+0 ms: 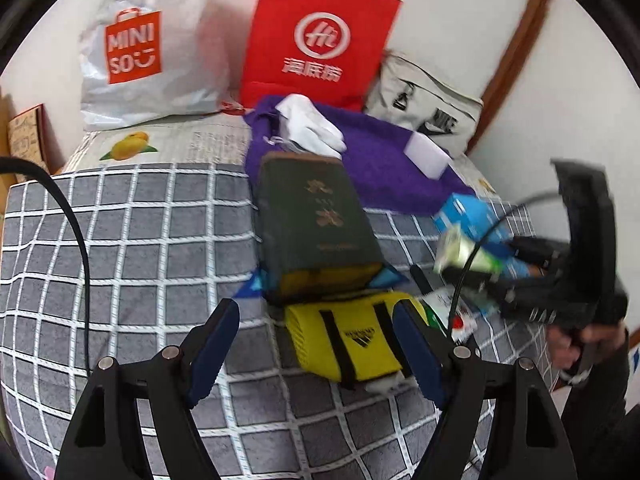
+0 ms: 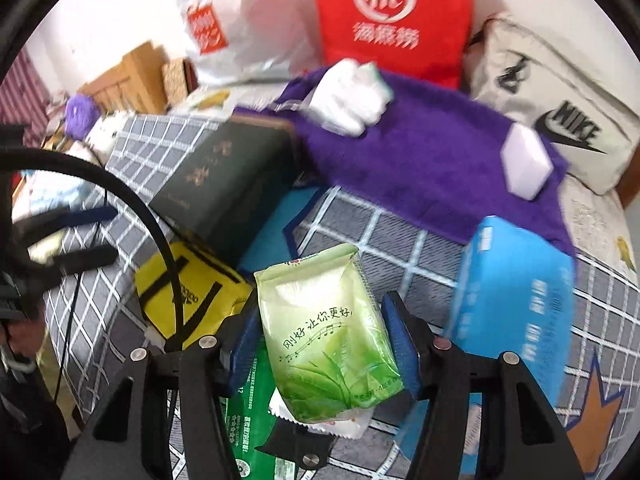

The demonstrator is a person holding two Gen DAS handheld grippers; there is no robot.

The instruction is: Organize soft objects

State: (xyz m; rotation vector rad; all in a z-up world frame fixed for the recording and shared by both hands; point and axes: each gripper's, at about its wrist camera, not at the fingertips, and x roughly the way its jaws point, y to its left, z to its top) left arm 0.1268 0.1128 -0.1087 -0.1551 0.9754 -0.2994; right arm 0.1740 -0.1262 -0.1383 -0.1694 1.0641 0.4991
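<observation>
My right gripper is shut on a green tissue pack and holds it above the checked bed cover; the pack also shows in the left wrist view. My left gripper is open, its fingers on either side of a yellow pouch lying on the cover, also in the right wrist view. A purple towel lies behind, with a white glove and a white sponge block on it. A blue tissue pack lies at the right.
A dark green book leans over the yellow pouch. A white MINISO bag, a red paper bag and a grey Nike bag stand along the wall. A green packet lies under my right gripper.
</observation>
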